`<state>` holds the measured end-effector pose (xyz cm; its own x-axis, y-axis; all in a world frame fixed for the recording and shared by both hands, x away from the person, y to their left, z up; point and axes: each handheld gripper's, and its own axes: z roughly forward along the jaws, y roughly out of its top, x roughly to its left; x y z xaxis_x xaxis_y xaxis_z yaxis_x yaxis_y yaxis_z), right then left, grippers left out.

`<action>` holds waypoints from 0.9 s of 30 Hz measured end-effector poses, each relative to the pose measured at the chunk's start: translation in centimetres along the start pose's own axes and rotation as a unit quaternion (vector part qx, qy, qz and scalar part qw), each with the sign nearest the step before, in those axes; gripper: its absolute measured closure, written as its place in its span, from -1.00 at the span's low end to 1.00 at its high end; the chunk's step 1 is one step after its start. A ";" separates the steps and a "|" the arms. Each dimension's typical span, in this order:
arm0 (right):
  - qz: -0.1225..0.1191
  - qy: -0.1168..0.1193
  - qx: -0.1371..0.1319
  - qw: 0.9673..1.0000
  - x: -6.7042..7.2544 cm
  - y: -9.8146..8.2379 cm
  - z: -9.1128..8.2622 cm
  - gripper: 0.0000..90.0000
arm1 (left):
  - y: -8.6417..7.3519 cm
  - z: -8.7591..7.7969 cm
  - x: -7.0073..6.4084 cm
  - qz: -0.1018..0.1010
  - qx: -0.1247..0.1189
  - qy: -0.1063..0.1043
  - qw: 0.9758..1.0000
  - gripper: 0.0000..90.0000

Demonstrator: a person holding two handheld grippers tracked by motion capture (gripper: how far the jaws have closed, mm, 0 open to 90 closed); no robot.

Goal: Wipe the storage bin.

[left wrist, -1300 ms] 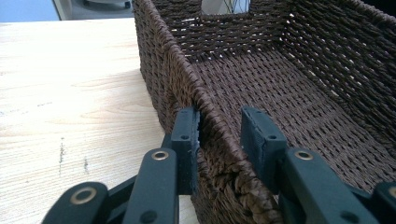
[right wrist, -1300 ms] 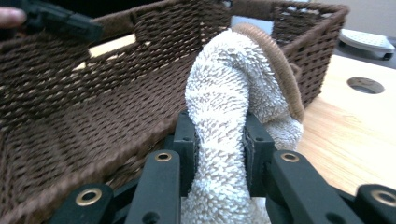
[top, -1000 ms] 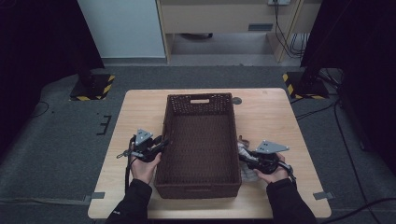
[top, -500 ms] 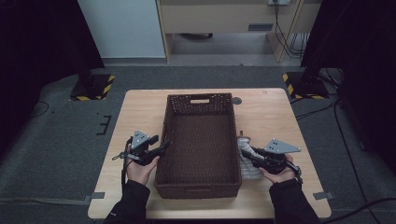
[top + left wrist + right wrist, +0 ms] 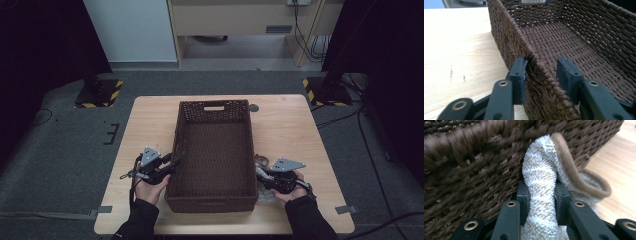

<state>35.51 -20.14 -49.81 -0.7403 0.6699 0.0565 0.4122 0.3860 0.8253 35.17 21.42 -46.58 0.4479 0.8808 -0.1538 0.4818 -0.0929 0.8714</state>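
While the right gripper (image 5: 541,195) clamps a white towel (image 5: 540,172), the left gripper (image 5: 541,72) has been closing, jaws straddling the basket (image 5: 564,42) wall near the desk's (image 5: 150,120) front edge, 1 pad touching

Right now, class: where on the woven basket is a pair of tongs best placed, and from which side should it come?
Probably the top rim of a long side wall of the basket, from outside and over the top, one jaw either side. The wall is thin, upright and open-topped. The left tongs already straddle it so, though the inner jaw stands off.
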 end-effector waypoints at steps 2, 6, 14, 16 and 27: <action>0.001 -0.005 -0.017 1.000 0.0 0.5 -0.8 0.60 | 0.0 0.0 -0.1 0.000 0.000 0.004 1.000 0.36; 0.008 -0.004 -0.081 0.997 0.0 1.7 -2.9 0.60 | 0.1 0.0 -0.2 0.004 0.003 0.009 1.000 0.39; -0.010 0.005 -0.068 0.998 0.9 1.2 -2.7 0.60 | 0.2 0.2 0.1 0.003 -0.001 0.011 1.000 0.40; -0.010 0.008 -0.053 0.998 0.9 0.8 -2.2 0.60 | 0.2 0.2 0.1 0.003 -0.001 0.011 1.000 0.40; -0.008 0.005 -0.007 1.000 0.8 0.0 -0.8 0.60 | 0.5 0.9 0.8 -0.001 -0.007 0.013 1.000 0.40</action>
<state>34.50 -20.14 -49.27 -0.7524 0.6569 0.0492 0.3924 0.3870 0.8344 36.42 21.66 -46.62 0.4280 0.8923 -0.1432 0.4723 -0.0858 0.8772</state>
